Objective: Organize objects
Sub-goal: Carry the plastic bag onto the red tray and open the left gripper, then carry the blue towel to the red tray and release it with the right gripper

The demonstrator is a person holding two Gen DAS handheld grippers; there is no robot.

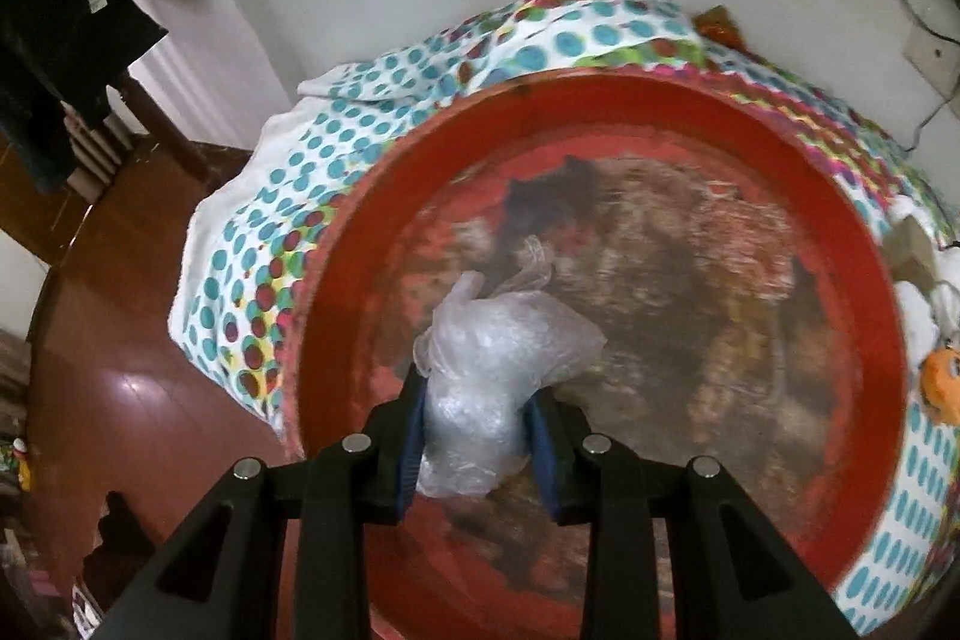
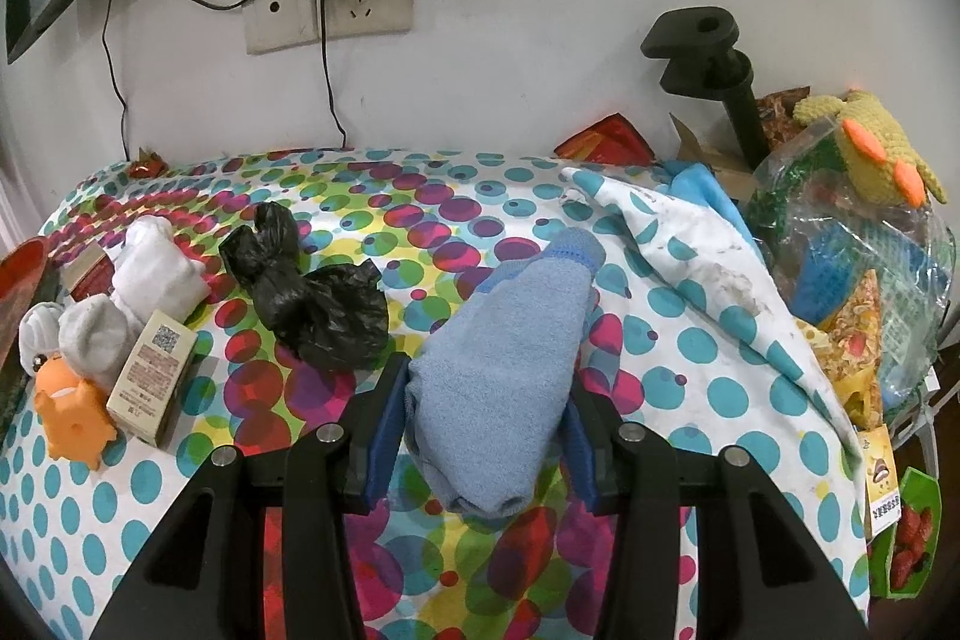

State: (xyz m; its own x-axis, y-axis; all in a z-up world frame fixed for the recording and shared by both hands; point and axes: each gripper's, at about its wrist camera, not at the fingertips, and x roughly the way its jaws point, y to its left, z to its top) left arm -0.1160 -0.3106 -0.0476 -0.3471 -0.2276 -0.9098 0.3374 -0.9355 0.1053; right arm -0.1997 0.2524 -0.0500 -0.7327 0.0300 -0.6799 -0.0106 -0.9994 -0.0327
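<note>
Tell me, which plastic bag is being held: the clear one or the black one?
The clear bag. The left gripper pinches it above the red tray. The knotted black bag lies untouched on the dotted cloth, left of the right gripper's blue towel.

A round red tray [image 1: 864, 244] carries a worn, mottled brown picture across its floor. The crumpled plastic bag [image 1: 498, 340] is clear and whitish. The polka-dot cloth [image 2: 384, 196] on the counter is white with teal dots at its edges and overlapping red, purple, green and yellow circles in the middle. On it, a rolled terry towel [image 2: 504, 340] is pale blue; at ten o'clock from it a knotted plastic bag [image 2: 312, 292] is black. The rubber toy [image 2: 69, 406] is orange.
</note>
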